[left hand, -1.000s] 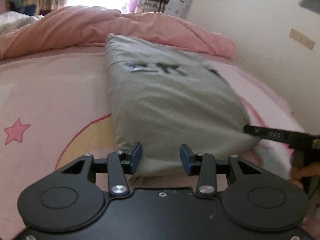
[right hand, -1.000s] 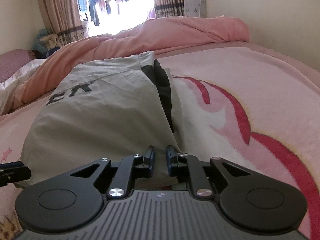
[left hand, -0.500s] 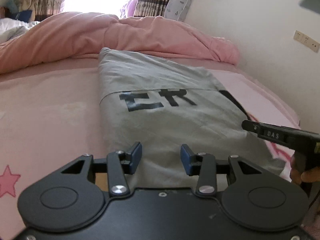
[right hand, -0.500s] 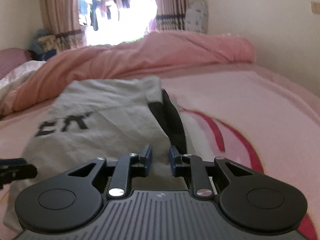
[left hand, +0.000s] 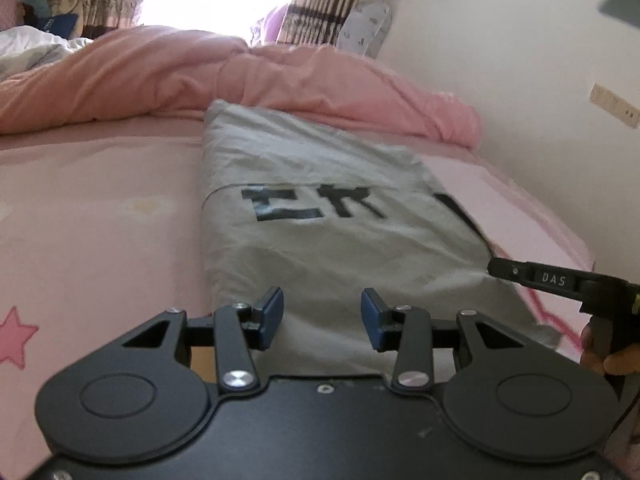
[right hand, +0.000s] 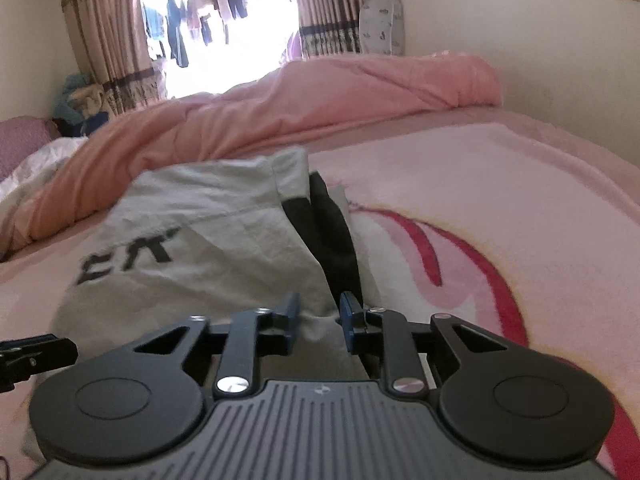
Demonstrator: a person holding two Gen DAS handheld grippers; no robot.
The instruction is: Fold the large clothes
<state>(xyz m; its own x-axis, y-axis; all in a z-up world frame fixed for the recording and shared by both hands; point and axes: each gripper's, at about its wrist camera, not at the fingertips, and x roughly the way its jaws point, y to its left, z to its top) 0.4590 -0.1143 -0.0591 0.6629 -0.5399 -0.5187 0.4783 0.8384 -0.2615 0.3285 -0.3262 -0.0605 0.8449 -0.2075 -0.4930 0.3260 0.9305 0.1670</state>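
The grey garment (left hand: 320, 216) lies folded lengthwise on the bed (left hand: 100, 200), running toward 12 o'clock. Left gripper (left hand: 322, 318) and right gripper (right hand: 319, 322) hover spread at its near hem, pinching nothing. Next, likely: grip the hem corners and fold away.

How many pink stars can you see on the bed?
1, at the left edge of the left view: a pink star printed on the bed cover, left of the grey garment. Others may be hidden.

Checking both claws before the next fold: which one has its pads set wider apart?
The left claw: a broad gap over the grey garment. The right claw, jaws opening, shows a narrower gap.
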